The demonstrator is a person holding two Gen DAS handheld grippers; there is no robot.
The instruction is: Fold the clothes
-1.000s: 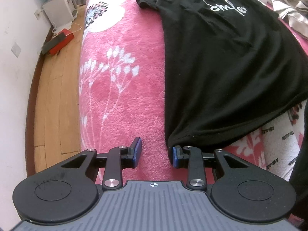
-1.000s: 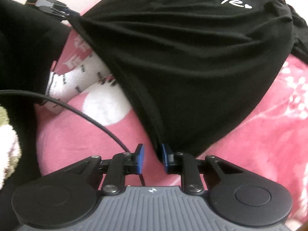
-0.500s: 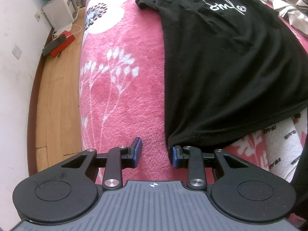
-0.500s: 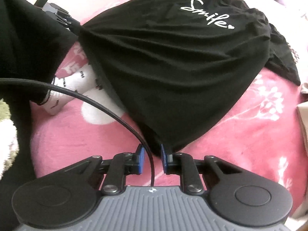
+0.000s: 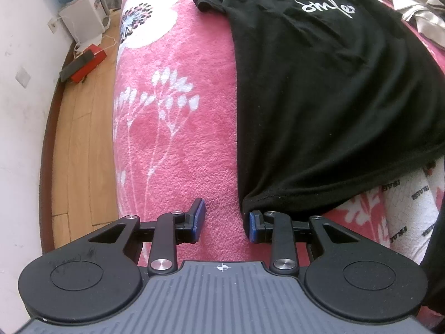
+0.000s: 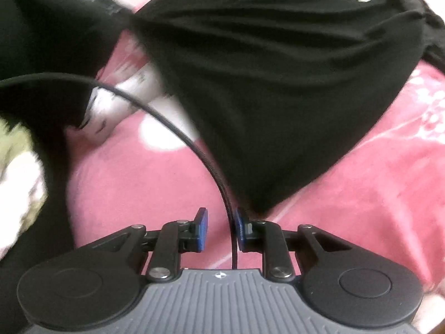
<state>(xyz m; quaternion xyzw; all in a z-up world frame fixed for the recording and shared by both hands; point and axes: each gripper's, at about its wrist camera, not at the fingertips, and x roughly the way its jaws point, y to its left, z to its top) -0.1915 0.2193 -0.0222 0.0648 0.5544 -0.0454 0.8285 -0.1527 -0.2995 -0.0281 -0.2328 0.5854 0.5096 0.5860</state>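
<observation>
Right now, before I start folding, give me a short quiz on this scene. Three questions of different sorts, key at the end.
1. True or false: the black T-shirt lies with its white lettering facing up.
2. What is the T-shirt lying on? A) the wooden floor B) a pink flowered blanket C) a table
3. Fill in: in the left wrist view, the gap between the left gripper fingers shows only bare ____, with the shirt's hem corner beside one finger.

Key: 1 true; 2 B; 3 blanket.
</observation>
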